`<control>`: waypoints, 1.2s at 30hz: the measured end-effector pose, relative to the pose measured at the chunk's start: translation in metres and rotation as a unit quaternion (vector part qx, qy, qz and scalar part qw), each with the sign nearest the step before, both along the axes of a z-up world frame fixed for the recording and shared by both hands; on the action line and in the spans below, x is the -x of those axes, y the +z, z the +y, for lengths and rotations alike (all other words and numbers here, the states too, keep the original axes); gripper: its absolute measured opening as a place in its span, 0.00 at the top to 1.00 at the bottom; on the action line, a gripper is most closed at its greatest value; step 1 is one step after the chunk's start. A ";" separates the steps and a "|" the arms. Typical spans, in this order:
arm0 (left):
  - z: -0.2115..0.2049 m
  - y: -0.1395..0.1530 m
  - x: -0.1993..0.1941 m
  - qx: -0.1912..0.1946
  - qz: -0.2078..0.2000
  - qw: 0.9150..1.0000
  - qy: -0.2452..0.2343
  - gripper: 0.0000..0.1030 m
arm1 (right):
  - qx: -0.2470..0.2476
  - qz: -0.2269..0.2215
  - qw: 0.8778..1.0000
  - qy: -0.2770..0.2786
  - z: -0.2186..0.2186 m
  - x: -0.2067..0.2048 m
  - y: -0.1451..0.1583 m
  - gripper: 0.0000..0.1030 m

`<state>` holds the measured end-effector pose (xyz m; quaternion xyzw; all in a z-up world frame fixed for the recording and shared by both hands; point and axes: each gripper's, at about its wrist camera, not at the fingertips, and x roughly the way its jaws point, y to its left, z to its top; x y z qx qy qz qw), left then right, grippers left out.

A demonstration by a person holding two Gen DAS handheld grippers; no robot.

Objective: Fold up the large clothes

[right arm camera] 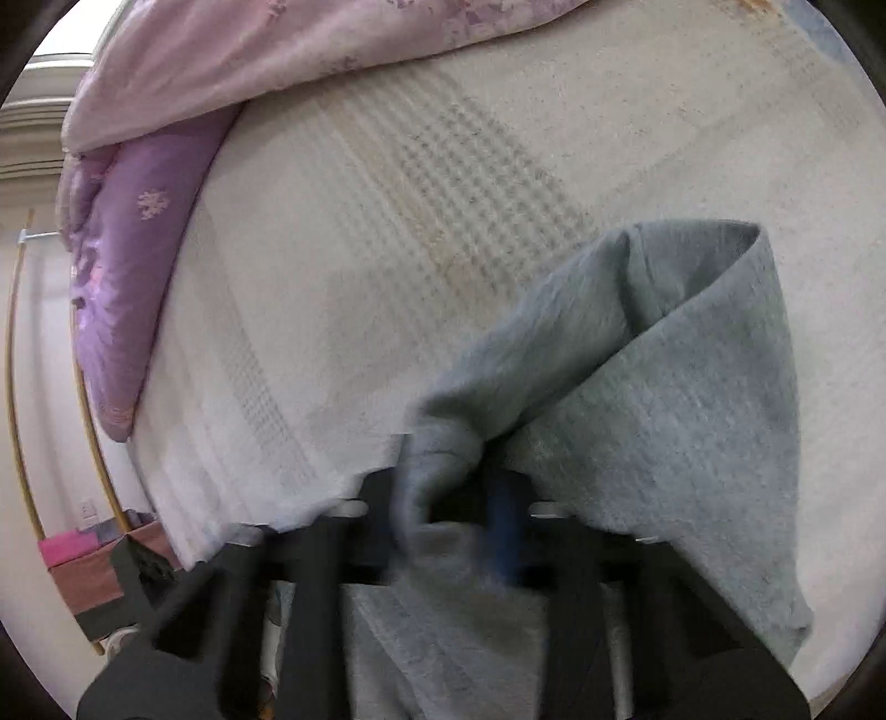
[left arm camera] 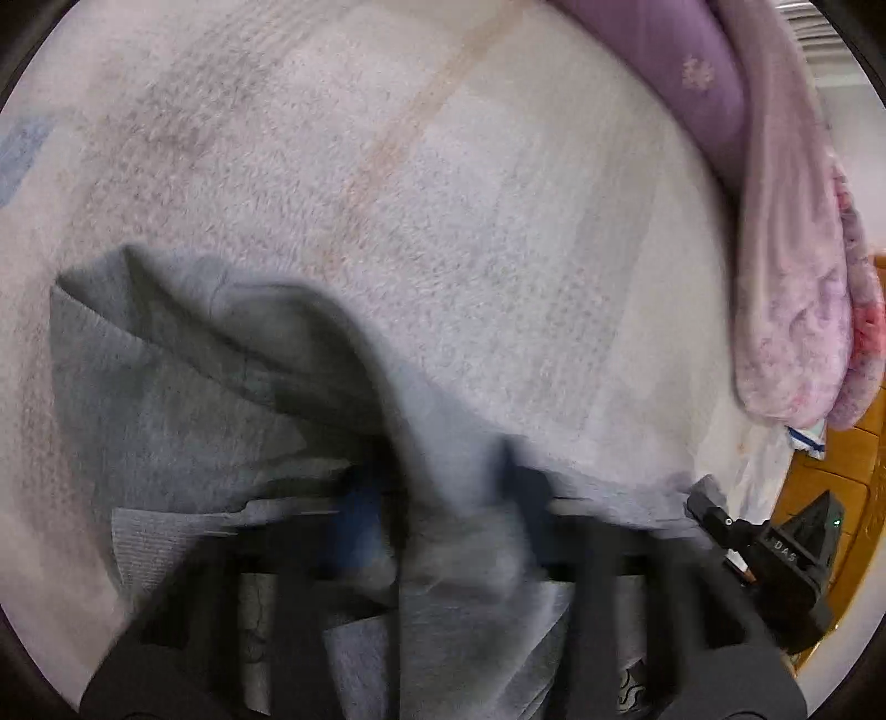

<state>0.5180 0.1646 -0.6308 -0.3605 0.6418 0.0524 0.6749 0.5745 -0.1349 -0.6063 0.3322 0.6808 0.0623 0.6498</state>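
Note:
A large grey garment [left arm camera: 183, 387] lies partly lifted over a white fleecy blanket [left arm camera: 443, 194] on a bed. In the left wrist view my left gripper [left arm camera: 448, 487] is shut on a bunched fold of the grey fabric, which drapes down over the dark fingers [left arm camera: 531, 487]. In the right wrist view the same grey garment [right arm camera: 692, 399] rises in a peaked fold to the right, and my right gripper [right arm camera: 448, 493] is shut on a rolled edge of it. Both views are blurred around the fingers. The other gripper's black body [left arm camera: 786, 554] shows at the lower right of the left wrist view.
A purple pillow [left arm camera: 686, 72] and a pink floral quilt [left arm camera: 797, 288] lie along the bed's edge. The same purple pillow [right arm camera: 133, 266] and pink quilt [right arm camera: 266, 50] show in the right wrist view. Orange wooden flooring [left arm camera: 841, 465] lies beyond the bed edge. A curved rail [right arm camera: 16, 387] and a pink box [right arm camera: 66, 548] sit beside the bed.

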 end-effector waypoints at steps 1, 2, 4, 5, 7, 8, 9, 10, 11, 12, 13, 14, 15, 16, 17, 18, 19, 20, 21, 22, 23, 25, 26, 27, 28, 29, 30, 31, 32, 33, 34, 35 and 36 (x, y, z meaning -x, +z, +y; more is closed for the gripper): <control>0.003 0.005 0.008 -0.004 -0.007 1.000 0.000 0.89 | -0.004 -0.014 1.000 0.001 -0.002 0.005 0.007 0.88; 0.008 0.014 0.014 -0.003 -0.020 1.000 -0.001 0.89 | -0.007 -0.026 1.000 0.001 -0.002 0.007 0.013 0.88; 0.013 0.041 0.027 0.002 -0.060 0.998 -0.008 0.91 | -0.014 -0.054 0.998 0.007 -0.005 0.020 0.032 0.89; 0.014 0.054 0.034 0.002 -0.075 0.997 -0.015 0.91 | -0.018 -0.067 0.998 0.010 -0.008 0.026 0.039 0.89; 0.015 0.082 0.054 0.007 -0.103 0.994 -0.023 0.91 | -0.029 -0.087 0.996 0.015 -0.016 0.044 0.058 0.89; 0.015 0.094 0.069 0.018 -0.113 0.993 -0.017 0.91 | -0.037 -0.093 0.995 0.014 -0.022 0.054 0.067 0.89; 0.013 0.106 0.086 0.027 -0.119 0.992 -0.011 0.91 | -0.050 -0.097 0.994 0.012 -0.029 0.070 0.077 0.89; 0.011 0.115 0.100 0.031 -0.122 0.992 -0.008 0.92 | -0.057 -0.098 0.994 0.008 -0.028 0.078 0.083 0.89; 0.012 0.126 0.118 0.033 -0.127 0.991 -0.004 0.92 | -0.063 -0.098 0.993 0.005 -0.031 0.091 0.089 0.89; 0.007 0.132 0.132 0.037 -0.130 0.991 -0.001 0.92 | -0.066 -0.098 0.993 0.007 -0.037 0.110 0.098 0.89; 0.000 0.138 0.149 0.041 -0.130 0.991 0.001 0.92 | -0.065 -0.097 0.993 0.007 -0.036 0.119 0.102 0.89; -0.008 0.142 0.163 0.044 -0.129 0.991 0.002 0.93 | -0.063 -0.094 0.994 0.009 -0.040 0.136 0.108 0.89; -0.010 0.145 0.184 0.046 -0.123 0.991 0.004 0.93 | -0.058 -0.091 0.994 0.014 -0.044 0.154 0.113 0.89; -0.013 0.147 0.206 0.045 -0.116 0.992 0.007 0.93 | -0.052 -0.086 0.995 0.018 -0.044 0.166 0.114 0.89; -0.016 0.147 0.226 0.044 -0.106 0.993 0.009 0.93 | -0.045 -0.079 0.996 0.022 -0.043 0.181 0.117 0.90; -0.019 0.146 0.240 0.041 -0.097 0.994 0.011 0.93 | -0.045 -0.069 0.996 0.023 -0.046 0.202 0.117 0.91; -0.022 0.145 0.257 0.038 -0.086 0.995 0.012 0.93 | -0.046 -0.058 0.997 0.022 -0.047 0.216 0.116 0.92; -0.025 0.141 0.275 0.035 -0.074 0.997 0.010 0.93 | -0.045 -0.045 0.998 0.020 -0.049 0.230 0.114 0.92; -0.028 0.135 0.292 0.028 -0.059 0.998 0.008 0.93 | -0.044 -0.034 0.998 0.017 -0.050 0.245 0.112 0.92; -0.029 0.128 0.305 0.030 -0.044 0.999 0.007 0.93 | -0.039 -0.027 0.999 0.018 -0.050 0.262 0.107 0.92; -0.032 0.115 0.321 0.039 -0.023 0.999 0.005 0.93 | -0.032 -0.022 0.999 0.019 -0.051 0.272 0.104 0.92; -0.032 0.102 0.340 0.031 -0.004 1.000 0.007 0.93 | -0.038 0.008 0.999 -0.003 -0.056 0.296 0.086 0.92; -0.035 0.094 0.349 0.030 0.006 1.000 0.009 0.93 | -0.034 0.016 0.999 -0.008 -0.057 0.306 0.077 0.92; -0.037 0.089 0.354 0.027 0.010 1.000 0.008 0.93 | -0.024 0.018 1.000 -0.006 -0.058 0.313 0.074 0.92; -0.039 0.084 0.358 0.024 0.013 1.000 0.006 0.93 | -0.014 0.023 1.000 -0.004 -0.058 0.322 0.065 0.92; -0.040 0.079 0.363 0.021 0.019 1.000 0.006 0.93 | -0.012 0.029 0.999 -0.008 -0.060 0.328 0.057 0.92; -0.041 0.073 0.369 0.025 0.027 0.999 0.012 0.93 | -0.010 0.036 0.999 -0.012 -0.062 0.335 0.047 0.92; -0.043 0.066 0.373 0.031 0.034 0.999 0.018 0.93 | -0.007 0.039 0.999 -0.014 -0.065 0.339 0.042 0.92; -0.043 0.060 0.377 0.033 0.040 0.998 0.020 0.93 | -0.003 0.042 0.999 -0.016 -0.068 0.343 0.037 0.92; -0.044 0.052 0.384 0.029 0.047 0.998 0.019 0.93 | -0.001 0.047 0.999 -0.016 -0.070 0.347 0.031 0.92; -0.045 0.046 0.388 0.027 0.053 0.998 0.017 0.93 | -0.001 0.057 0.998 -0.014 -0.071 0.350 0.024 0.92; -0.046 0.040 0.393 0.023 0.059 0.998 0.013 0.93 | 0.000 0.063 0.998 -0.014 -0.071 0.352 0.018 0.92; -0.046 0.029 0.399 0.016 0.071 0.997 0.016 0.93 | 0.002 0.069 0.998 -0.013 -0.072 0.354 0.010 0.92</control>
